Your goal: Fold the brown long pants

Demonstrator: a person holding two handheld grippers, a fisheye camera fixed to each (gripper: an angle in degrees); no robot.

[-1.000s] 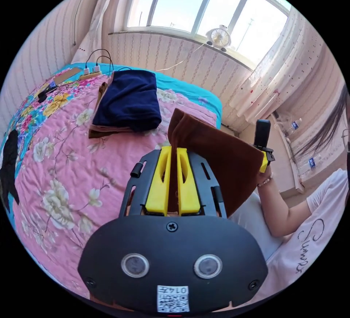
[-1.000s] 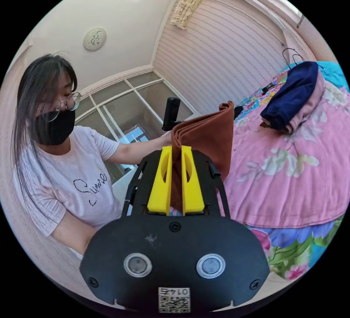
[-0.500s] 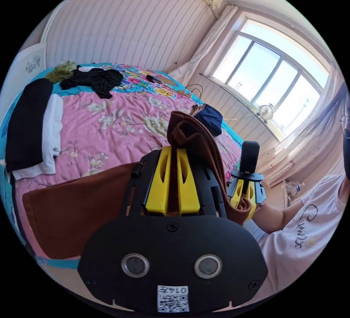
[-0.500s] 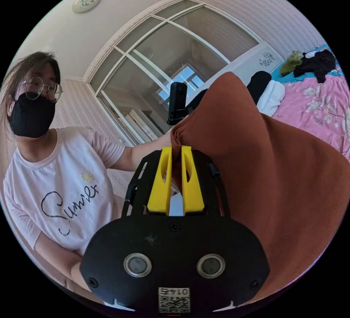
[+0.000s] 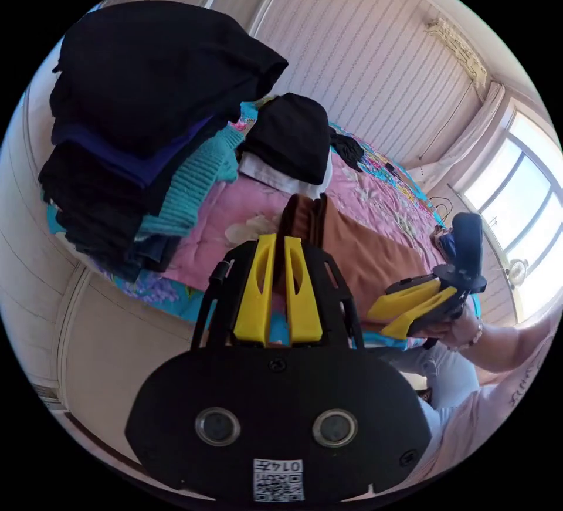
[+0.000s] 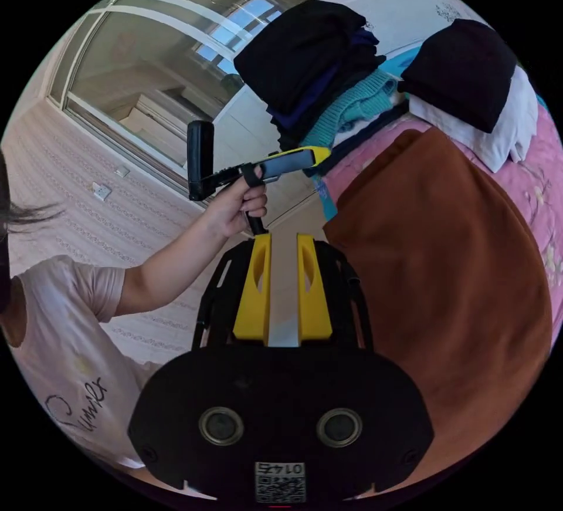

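Brown long pants (image 6: 446, 253) lying folded flat on pink floral bed (image 5: 375, 194), near its edge. Left gripper (image 5: 275, 241) pointing at pants' folded end; jaws sitting narrowly apart, whether cloth is pinched between them cannot be told. Right gripper (image 6: 281, 238) hanging just beside pants, jaws parted, gripping nothing. Stack of folded clothes (image 5: 141, 124) sitting at bed corner; black-and-white folded pile (image 6: 469, 83) resting beyond pants.

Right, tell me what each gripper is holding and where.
Right gripper: nothing, jaws open beside the brown pants lying on the bed. Left gripper: jaws near the pants' folded edge; a pinch cannot be told.
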